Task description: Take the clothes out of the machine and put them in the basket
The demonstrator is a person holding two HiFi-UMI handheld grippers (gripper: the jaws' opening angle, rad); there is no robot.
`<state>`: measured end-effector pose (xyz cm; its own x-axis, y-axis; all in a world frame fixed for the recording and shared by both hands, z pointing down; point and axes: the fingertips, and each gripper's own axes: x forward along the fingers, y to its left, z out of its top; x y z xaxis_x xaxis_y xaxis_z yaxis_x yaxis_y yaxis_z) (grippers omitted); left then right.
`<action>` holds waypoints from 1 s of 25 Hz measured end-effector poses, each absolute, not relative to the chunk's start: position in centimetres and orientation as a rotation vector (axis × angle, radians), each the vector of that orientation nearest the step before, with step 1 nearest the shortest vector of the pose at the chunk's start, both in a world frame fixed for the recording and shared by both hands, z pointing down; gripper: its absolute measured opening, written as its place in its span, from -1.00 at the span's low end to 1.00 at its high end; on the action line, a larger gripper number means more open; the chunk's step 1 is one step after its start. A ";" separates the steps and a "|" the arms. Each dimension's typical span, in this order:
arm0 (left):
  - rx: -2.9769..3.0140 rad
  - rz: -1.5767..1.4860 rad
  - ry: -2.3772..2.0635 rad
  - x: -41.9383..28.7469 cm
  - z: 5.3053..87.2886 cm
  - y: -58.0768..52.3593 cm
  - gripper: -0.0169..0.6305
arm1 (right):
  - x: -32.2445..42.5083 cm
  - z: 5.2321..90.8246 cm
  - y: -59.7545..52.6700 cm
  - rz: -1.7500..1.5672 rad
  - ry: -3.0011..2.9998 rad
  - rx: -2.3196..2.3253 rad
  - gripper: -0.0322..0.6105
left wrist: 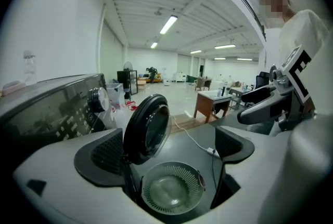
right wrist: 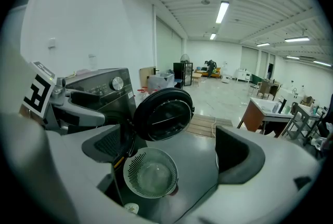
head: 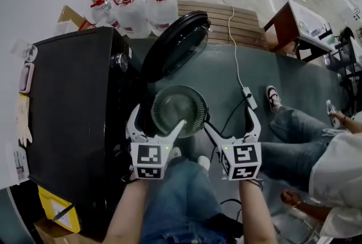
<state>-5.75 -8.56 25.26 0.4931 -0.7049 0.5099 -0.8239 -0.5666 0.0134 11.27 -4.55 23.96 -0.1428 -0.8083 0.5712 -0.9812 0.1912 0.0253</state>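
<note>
Both hand-held tools hang side by side. The left gripper (head: 158, 118) and right gripper (head: 227, 118) each have their jaws spread wide and clasp nothing. The black washing machine (head: 73, 112) stands at the left, and its round door (head: 178, 45) is swung open. The slotted round basket (head: 193, 95) sits on the floor (head: 215, 73) just beside the machine's front, below the jaw tips. The machine's inside is hidden in every view.

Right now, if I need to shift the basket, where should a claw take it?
Probably the rim of the basket on its right side, coming down from above with the right claw: it sits upright, mouth open, and the machine crowds its left.
</note>
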 end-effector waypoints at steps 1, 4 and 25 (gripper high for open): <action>2.475 0.681 -1.296 -5.8 25.9 -8.6 0.77 | 11.1 24.4 -4.7 0.504 -2.008 1.666 0.84; 2.443 0.707 -1.295 -6.1 27.7 -8.7 0.77 | 10.8 25.8 -4.9 0.533 -2.014 1.646 0.84; 2.183 0.849 -1.467 -9.7 42.1 -9.8 0.77 | 11.6 39.5 -8.3 0.633 -2.055 1.510 0.81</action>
<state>-9.69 -9.79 42.05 0.2740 -0.6958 0.6639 -0.9223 -0.3858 -0.0237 11.59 -8.28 39.50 -0.2527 -0.7223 0.6438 -0.9593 0.2736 -0.0696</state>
